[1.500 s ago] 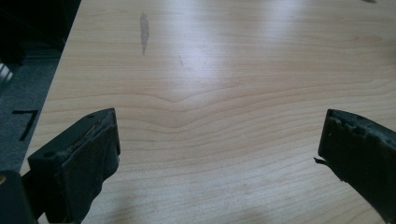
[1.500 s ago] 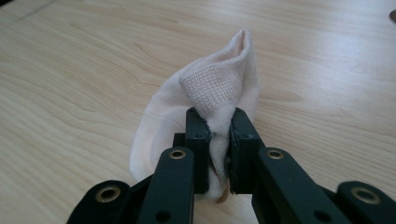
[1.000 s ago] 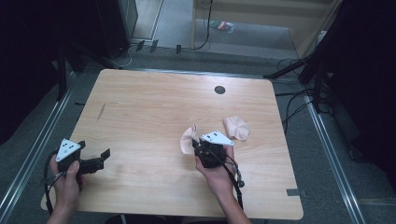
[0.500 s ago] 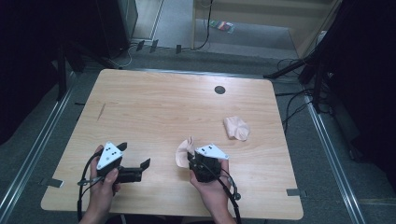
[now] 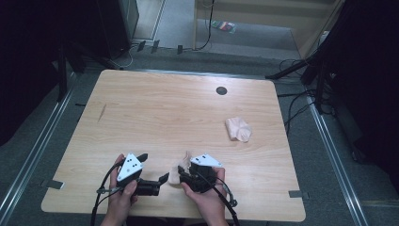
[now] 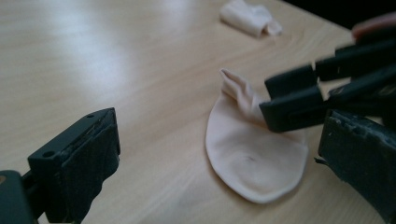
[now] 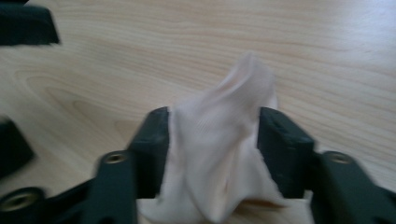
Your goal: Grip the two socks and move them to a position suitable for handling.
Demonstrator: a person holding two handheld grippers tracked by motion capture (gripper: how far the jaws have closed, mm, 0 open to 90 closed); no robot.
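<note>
The sock is a pale peach knit, thin and soft, lying near the table's near edge, between the two grippers. In the left gripper view it spreads as a flat rounded oval on the wood, with one end pinched up into a creased peak. In the right gripper view the fabric shows a fine ribbed weave and stands bunched in folds between the black jaws.

The right gripper has just been letting its jaws out; they stand apart with the sock's raised end between them, the cloth brushing both inner faces, and whether they still pinch it I cannot tell. The left gripper lies just left of the sock, its blocky black jaws wide apart with nothing between them, pointing right at the cloth.

A second sock of the same peach cloth sits crumpled in a lump, well apart at the right, toward the far side.

The table is light wood with a smooth, slightly glossy grain and rounded corners. A small dark round hole sits near its far edge. The whole left and far stretch of the top is bare wood; the grippers work close to the near edge.
</note>
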